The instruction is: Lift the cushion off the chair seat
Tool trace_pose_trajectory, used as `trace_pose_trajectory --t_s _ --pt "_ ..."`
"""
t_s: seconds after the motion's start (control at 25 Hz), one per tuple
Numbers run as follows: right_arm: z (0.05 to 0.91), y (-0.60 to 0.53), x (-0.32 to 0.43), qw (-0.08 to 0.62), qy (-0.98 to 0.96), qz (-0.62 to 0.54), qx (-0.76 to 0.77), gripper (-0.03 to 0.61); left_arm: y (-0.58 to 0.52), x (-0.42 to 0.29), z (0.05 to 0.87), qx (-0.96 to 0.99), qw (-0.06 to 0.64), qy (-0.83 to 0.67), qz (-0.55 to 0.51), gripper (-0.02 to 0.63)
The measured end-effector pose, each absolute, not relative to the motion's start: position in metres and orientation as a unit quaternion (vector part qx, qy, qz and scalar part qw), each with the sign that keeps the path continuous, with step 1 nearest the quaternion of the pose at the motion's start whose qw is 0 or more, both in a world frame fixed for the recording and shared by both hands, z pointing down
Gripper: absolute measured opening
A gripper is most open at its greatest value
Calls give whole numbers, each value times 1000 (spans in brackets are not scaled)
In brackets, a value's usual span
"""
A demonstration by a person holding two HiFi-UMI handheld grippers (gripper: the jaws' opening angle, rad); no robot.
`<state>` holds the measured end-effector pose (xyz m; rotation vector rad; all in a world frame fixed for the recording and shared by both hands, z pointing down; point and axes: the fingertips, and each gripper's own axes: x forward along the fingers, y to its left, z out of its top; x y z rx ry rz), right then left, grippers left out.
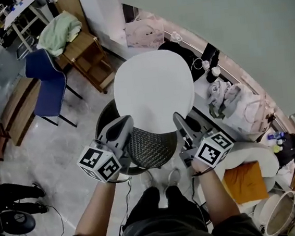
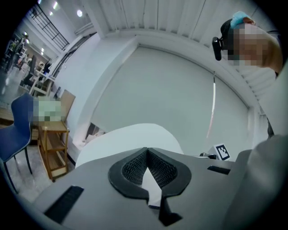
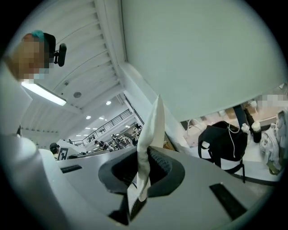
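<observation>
I hold the white round cushion (image 1: 154, 90) up in the air, above the black mesh chair seat (image 1: 149, 148). My left gripper (image 1: 126, 126) is shut on the cushion's near left edge and my right gripper (image 1: 179, 121) on its near right edge. In the left gripper view the cushion (image 2: 128, 139) spreads out flat beyond the left gripper (image 2: 148, 174), a white strip pinched between the ribbed pads. In the right gripper view the cushion's edge (image 3: 152, 126) stands up as a thin fold from the right gripper (image 3: 140, 176).
A blue chair (image 1: 46, 81) and a wooden cart (image 1: 87, 55) with a green cloth (image 1: 60, 32) stand to the left. A black backpack (image 1: 184, 56), white bags (image 1: 235, 103) and an orange pillow (image 1: 245, 182) lie along the wall on the right.
</observation>
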<state>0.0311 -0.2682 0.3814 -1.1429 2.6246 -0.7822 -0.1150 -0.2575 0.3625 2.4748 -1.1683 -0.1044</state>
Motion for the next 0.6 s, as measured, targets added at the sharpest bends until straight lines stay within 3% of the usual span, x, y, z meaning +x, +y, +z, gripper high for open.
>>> trace_pose_trajectory --t_s 0.6 --pt "189 -268 42 148 908 -125 -371 34 -251 -116 211 900 111 -412 -89 9"
